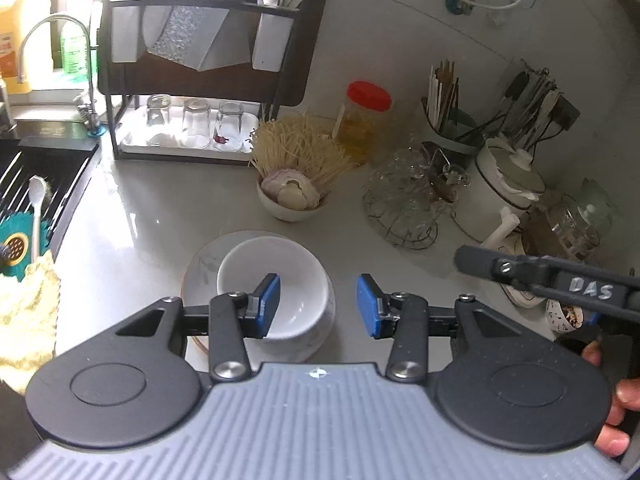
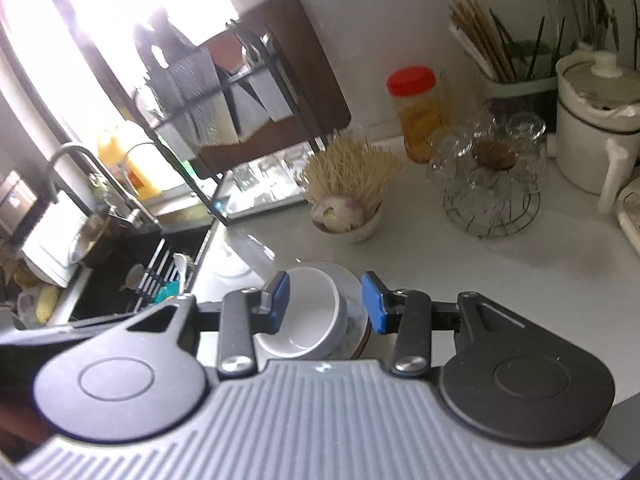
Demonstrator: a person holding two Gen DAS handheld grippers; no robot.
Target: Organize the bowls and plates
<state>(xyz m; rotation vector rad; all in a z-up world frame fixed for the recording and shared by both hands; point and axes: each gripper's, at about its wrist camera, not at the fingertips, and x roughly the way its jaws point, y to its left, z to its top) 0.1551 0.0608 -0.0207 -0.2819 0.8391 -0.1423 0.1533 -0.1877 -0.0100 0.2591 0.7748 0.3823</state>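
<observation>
A white bowl (image 1: 298,280) sits on a white plate (image 1: 204,268) on the grey counter. My left gripper (image 1: 318,306) is open above them, its left pad over the bowl, its right pad past the bowl's right rim. My right gripper (image 2: 325,302) is open too, with the same bowl (image 2: 316,308) and plate (image 2: 356,300) between its blue pads. The right gripper's body shows at the right edge of the left wrist view (image 1: 560,284). Neither gripper holds anything.
A small bowl of garlic and sticks (image 1: 294,196) stands behind the plate. A wire basket of glassware (image 1: 404,200), a red-lidded jar (image 1: 366,120), a white pot (image 1: 508,184) and utensil holders stand at the right. A dish rack with glasses (image 1: 192,128) and the sink (image 1: 36,184) lie left.
</observation>
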